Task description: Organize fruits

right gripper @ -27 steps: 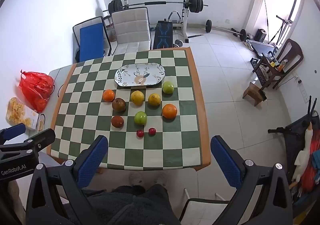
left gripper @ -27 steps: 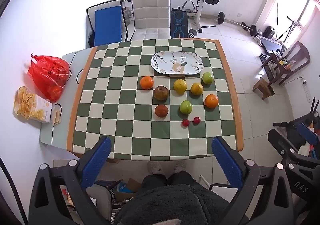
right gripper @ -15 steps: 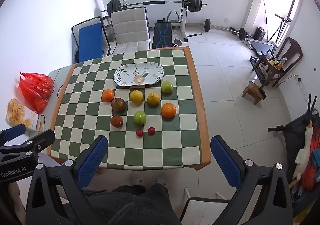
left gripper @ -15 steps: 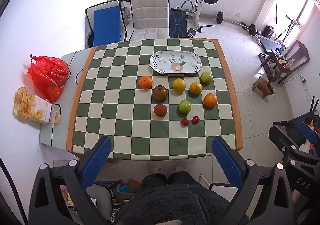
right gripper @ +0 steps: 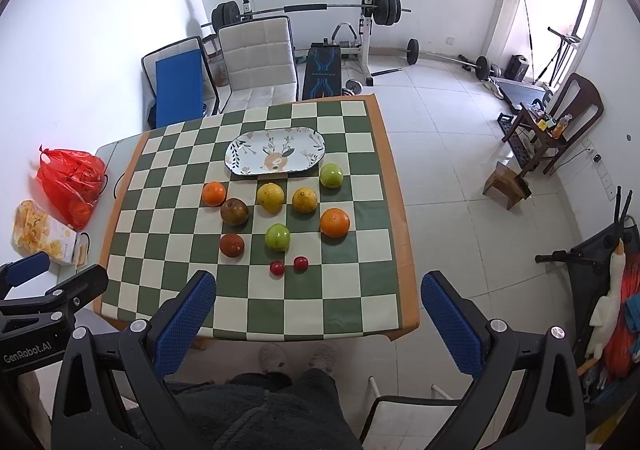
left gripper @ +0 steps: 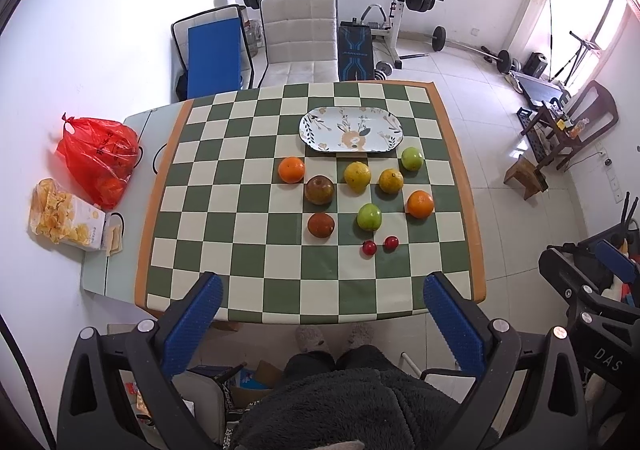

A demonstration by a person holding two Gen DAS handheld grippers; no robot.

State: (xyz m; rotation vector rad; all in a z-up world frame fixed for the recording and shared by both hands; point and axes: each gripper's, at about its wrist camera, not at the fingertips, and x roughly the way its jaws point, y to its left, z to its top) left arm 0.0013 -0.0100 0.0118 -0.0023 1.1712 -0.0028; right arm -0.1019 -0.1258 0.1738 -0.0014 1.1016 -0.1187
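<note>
Several fruits lie on a green and white checkered table (left gripper: 248, 270): two oranges (left gripper: 291, 169) (left gripper: 420, 204), two yellow citrus (left gripper: 357, 176), two green apples (left gripper: 369, 216), two brown fruits (left gripper: 319, 189) and two small red fruits (left gripper: 369, 247). An oval patterned plate (left gripper: 351, 129) (right gripper: 275, 150) lies behind them, with nothing on it. My left gripper (left gripper: 322, 302) and right gripper (right gripper: 318, 300) are both open and empty, held high above the table's near edge.
A red plastic bag (left gripper: 98, 154) and a snack box (left gripper: 64, 216) sit on the grey side table at left. A beige chair (left gripper: 298, 38), a blue pad and a weight bench stand behind the table. A wooden chair and stool are at right.
Both grippers have stayed open. The views shifted only slightly; the fruits and plate have not moved.
</note>
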